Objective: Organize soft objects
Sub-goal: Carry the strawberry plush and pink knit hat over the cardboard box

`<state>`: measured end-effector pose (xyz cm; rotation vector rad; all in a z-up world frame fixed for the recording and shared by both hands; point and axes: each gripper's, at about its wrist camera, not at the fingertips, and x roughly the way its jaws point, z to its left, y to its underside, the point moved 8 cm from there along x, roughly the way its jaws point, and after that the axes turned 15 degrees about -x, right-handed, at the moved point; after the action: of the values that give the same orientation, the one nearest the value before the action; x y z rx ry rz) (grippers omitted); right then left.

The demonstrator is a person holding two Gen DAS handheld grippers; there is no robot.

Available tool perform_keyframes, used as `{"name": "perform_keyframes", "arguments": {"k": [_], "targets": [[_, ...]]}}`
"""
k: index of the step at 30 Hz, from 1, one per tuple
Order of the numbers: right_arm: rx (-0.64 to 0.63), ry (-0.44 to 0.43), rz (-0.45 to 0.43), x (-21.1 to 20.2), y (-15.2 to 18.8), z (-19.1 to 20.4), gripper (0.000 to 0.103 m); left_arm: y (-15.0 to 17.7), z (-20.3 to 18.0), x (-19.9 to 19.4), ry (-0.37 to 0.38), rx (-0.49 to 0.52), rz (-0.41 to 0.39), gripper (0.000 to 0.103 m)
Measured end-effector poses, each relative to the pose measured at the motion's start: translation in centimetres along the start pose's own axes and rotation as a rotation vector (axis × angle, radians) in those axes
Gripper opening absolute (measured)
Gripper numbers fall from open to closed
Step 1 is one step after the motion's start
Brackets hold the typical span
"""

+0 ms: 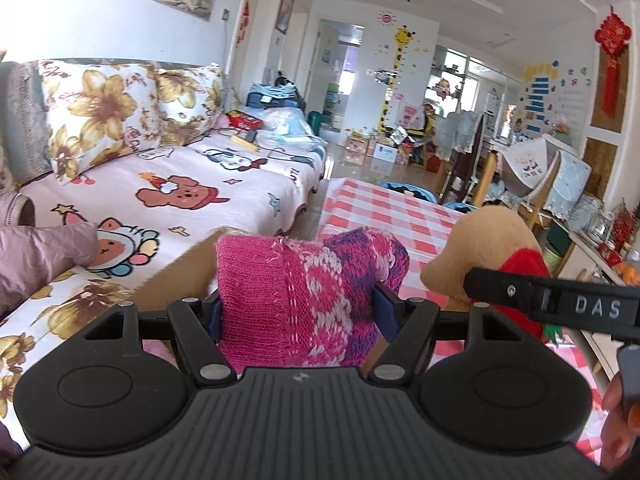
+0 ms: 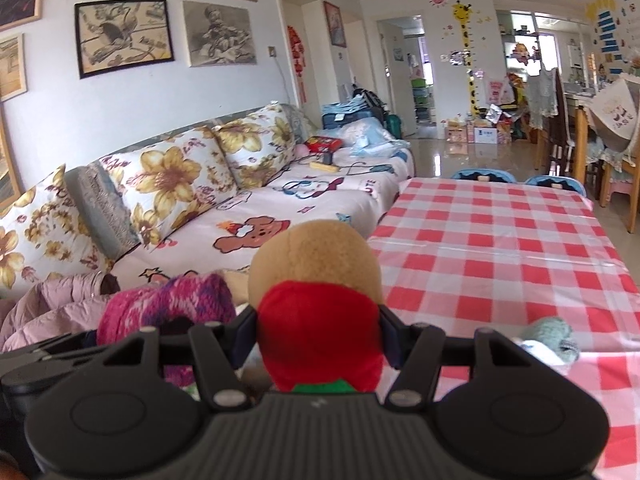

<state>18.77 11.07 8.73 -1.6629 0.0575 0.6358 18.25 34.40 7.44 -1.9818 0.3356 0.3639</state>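
Observation:
My left gripper (image 1: 298, 304) is shut on a pink and purple knitted item (image 1: 304, 292), held up in front of a cardboard box (image 1: 180, 276). My right gripper (image 2: 318, 334) is shut on a tan and red plush toy (image 2: 316, 280), held above the near edge of the red-checked table (image 2: 500, 248). In the left wrist view the plush toy (image 1: 492, 248) and the right gripper's black body (image 1: 560, 304) are just to the right of the knitted item. In the right wrist view the knitted item (image 2: 168, 304) is just to the left of the plush toy.
A sofa (image 1: 192, 184) with floral cushions and a cartoon cover runs along the left. A pink jacket (image 2: 56, 312) lies on its near end. A small teal knitted piece (image 2: 556, 336) lies on the table at the right. Chairs (image 2: 560, 136) stand at the far right.

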Motion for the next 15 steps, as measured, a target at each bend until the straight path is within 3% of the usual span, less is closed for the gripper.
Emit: {"name": "perform_keyframes", "arguments": {"k": [9, 15], "targets": [[-0.041, -0.074, 0.031, 1.7, 0.2, 3.4, 0.061, -1.6, 2.0, 0.5, -0.068, -0.065, -0.016, 0.085], [-0.110, -0.202, 0.061, 1.8, 0.9, 7.0, 0.061, -2.1, 2.8, 0.4, -0.104, -0.085, -0.026, 0.085]]}}
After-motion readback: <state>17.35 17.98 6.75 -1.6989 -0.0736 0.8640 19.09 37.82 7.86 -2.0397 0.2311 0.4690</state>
